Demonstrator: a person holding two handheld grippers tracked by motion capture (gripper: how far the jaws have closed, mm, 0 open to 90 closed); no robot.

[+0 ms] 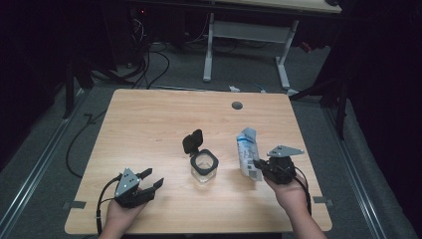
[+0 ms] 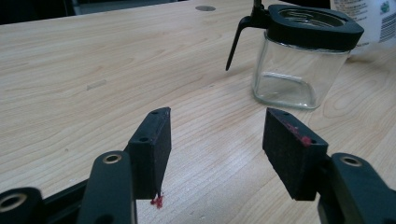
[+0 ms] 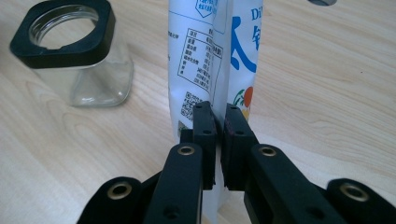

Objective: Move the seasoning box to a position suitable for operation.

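Beside square clear-glass jar [image 1: 204, 167], right gripper [image 3: 220, 125] pinches glossy crinkled pouch [image 3: 210, 51]

A light wooden table [image 1: 149, 129] is carrying a glass jar [image 1: 204, 167] (black lid flipped open) near its middle.

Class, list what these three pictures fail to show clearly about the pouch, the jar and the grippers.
- Pouch top: cut off by the upper edge in the right gripper view; print too small to read in the high view.
- Pouch contents: hidden by its opaque wrapper.
- Jar lid: cropped by the top edge in the left gripper view.
- Right gripper pad faces: hidden, pressed on the pouch.
- Left gripper: pad surfaces too small in the high view.
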